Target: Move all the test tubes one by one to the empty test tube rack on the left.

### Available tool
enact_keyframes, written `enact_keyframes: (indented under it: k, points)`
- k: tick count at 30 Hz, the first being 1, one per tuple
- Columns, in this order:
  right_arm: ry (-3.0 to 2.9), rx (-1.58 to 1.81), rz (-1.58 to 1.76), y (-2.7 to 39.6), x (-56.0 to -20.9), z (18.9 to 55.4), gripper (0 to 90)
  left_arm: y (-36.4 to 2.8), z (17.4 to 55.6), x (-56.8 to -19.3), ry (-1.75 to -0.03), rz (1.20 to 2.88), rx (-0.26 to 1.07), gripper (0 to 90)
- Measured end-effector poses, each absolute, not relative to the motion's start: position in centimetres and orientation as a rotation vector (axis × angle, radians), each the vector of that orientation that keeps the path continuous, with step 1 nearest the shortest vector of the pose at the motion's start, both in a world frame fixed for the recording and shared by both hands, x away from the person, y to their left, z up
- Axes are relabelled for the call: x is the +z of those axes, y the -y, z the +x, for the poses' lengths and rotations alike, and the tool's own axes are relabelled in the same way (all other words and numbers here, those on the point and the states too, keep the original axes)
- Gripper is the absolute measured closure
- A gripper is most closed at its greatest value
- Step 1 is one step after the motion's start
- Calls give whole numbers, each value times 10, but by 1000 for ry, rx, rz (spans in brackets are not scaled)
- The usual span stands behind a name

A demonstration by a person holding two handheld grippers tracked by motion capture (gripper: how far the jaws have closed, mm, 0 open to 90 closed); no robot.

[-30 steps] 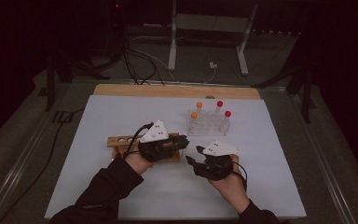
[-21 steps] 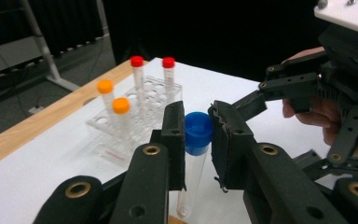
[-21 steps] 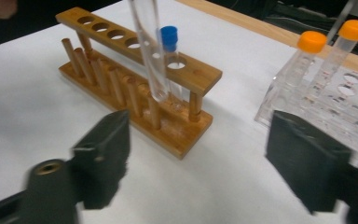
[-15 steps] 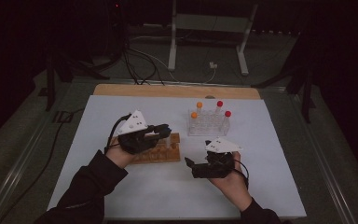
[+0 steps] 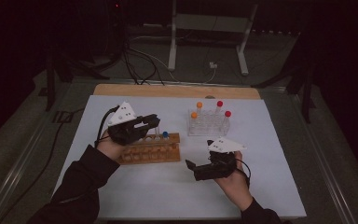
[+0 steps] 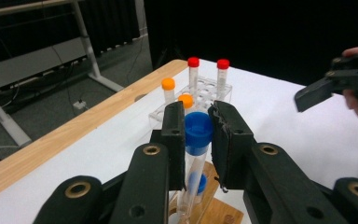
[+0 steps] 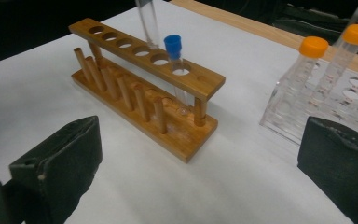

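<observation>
Above the wooden rack point(image 5: 151, 150) the left gripper point(image 6: 198, 128) clamps a blue-capped tube point(image 6: 196, 154), seemingly aimed at a hole, while the right gripper point(image 5: 196, 169), jaws just opened wide and empty, waits nearby.

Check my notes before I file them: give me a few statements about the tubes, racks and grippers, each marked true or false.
1. The left gripper is shut on a blue-capped tube. True.
2. The right gripper holds an orange-capped tube. False: its jaws stand wide, with nothing between them.
3. The wooden rack has a second blue-capped tube standing in it. True.
4. The clear rack holds four red-capped tubes. False: two red, two orange.
</observation>
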State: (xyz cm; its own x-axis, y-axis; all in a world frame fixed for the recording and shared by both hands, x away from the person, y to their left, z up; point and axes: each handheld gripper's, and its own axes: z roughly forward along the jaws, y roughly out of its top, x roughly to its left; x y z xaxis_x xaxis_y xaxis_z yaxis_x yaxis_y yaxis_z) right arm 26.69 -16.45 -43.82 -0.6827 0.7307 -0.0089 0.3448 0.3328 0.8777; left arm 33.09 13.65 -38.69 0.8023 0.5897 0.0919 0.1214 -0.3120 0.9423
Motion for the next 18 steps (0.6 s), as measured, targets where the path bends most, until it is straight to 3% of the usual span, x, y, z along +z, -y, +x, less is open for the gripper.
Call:
enact_keyframes:
  k: [18]
  points:
    - [-2193, 1295, 939, 168, -439, 267, 0, -137, 345, -438, -635, 1883, 433, 771]
